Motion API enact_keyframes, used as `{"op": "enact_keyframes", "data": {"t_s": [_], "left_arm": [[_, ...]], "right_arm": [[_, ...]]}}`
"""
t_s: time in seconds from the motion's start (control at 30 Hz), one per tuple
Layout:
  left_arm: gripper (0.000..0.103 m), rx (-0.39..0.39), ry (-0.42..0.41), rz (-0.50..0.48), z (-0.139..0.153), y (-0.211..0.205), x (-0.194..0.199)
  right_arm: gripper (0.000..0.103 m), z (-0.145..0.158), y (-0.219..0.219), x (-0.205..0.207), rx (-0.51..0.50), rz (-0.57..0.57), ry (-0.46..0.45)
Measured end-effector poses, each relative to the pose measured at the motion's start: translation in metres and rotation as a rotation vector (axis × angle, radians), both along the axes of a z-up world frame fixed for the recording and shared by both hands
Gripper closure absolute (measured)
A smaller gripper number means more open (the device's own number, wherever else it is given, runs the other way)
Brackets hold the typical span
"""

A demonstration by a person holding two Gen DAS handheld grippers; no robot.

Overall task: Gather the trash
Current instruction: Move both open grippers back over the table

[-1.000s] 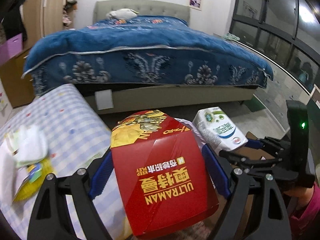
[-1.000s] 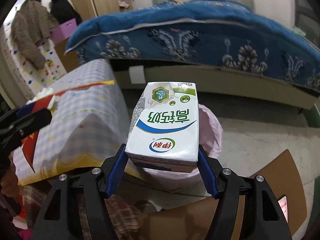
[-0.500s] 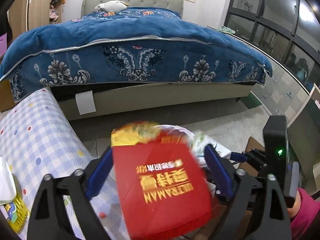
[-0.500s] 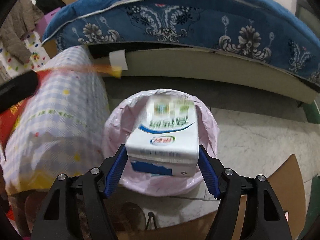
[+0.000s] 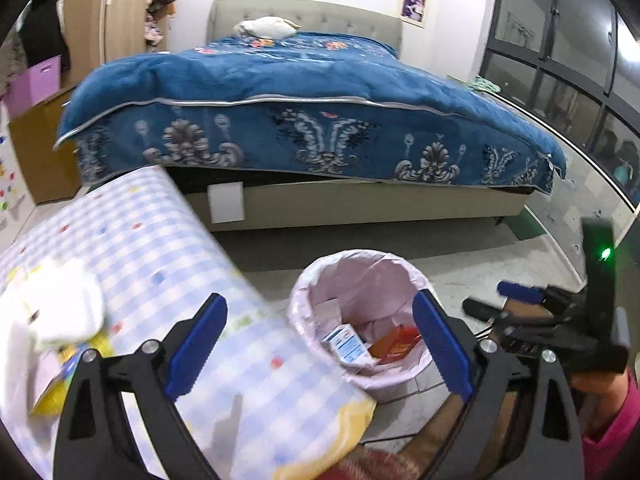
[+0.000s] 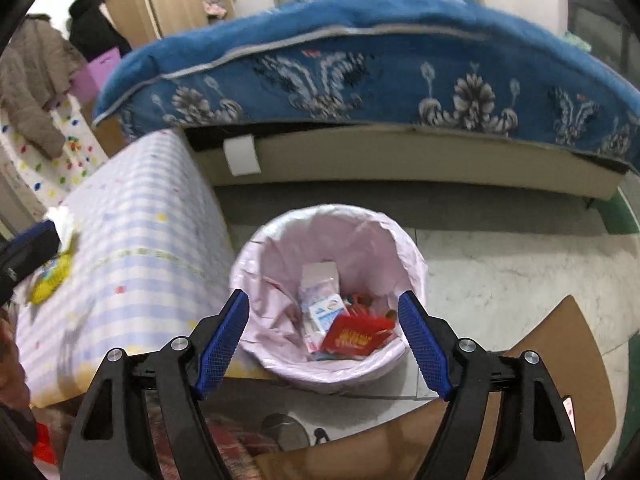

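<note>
Hovering the left gripper (image 5: 318, 300) over the near rim of the pink-lined bin (image 5: 360, 256), jaws spread wide apart, just having been opening, clamping nothing. Hanging the right gripper (image 6: 323, 297) directly above the same bin, jaws likewise apart and just having been opening, with nothing between them.

Lying at the bottom of the bin, side by side and touching: the white milk carton (image 5: 346, 344) and the red box (image 5: 400, 344). Showing in the right wrist view too, the red box (image 6: 356, 334) leaning partly over the milk carton (image 6: 326, 314), with some paler scraps behind them against the liner.

Standing on the pale floor just beside the tabletop (image 5: 160, 248), which is wearing a blue checked cloth with coloured dots. Still waiting on that tabletop, towards its left end: a crumpled white tissue (image 5: 60, 312) and, below it, a yellow wrapper (image 5: 48, 392), both blurred.

Filling the background, a bed (image 5: 300, 92) under a blue patterned quilt. Lying on the floor to the right of the bin, a brown cardboard sheet (image 6: 560, 360).
</note>
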State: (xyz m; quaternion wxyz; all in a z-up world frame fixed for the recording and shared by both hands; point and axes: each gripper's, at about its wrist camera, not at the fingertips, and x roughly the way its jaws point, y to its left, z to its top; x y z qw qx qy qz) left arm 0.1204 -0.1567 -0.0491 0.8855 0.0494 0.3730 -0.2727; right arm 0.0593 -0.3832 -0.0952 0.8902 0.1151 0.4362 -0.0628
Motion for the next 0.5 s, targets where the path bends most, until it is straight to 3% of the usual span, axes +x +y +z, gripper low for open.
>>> {"op": "enact_keyframes", "data": {"t_s": [0.33,0.4,0.5], "left_arm": [[0.012,0.009,-0.045,0.171,0.017,0.093,-0.054],[0.012,0.008,-0.043,0.225,0.017,0.116,-0.062],[0.012,0.015,-0.044,0.307,0.017,0.149,-0.068]], "right_arm": [[0.029,0.046,0.070,-0.017,0.003,0.133,-0.109],[0.033,0.050,0.089,-0.016,0.004,0.172,-0.115],[0.053,0.055,0.120,-0.012,-0.003,0.237,-0.124]]}}
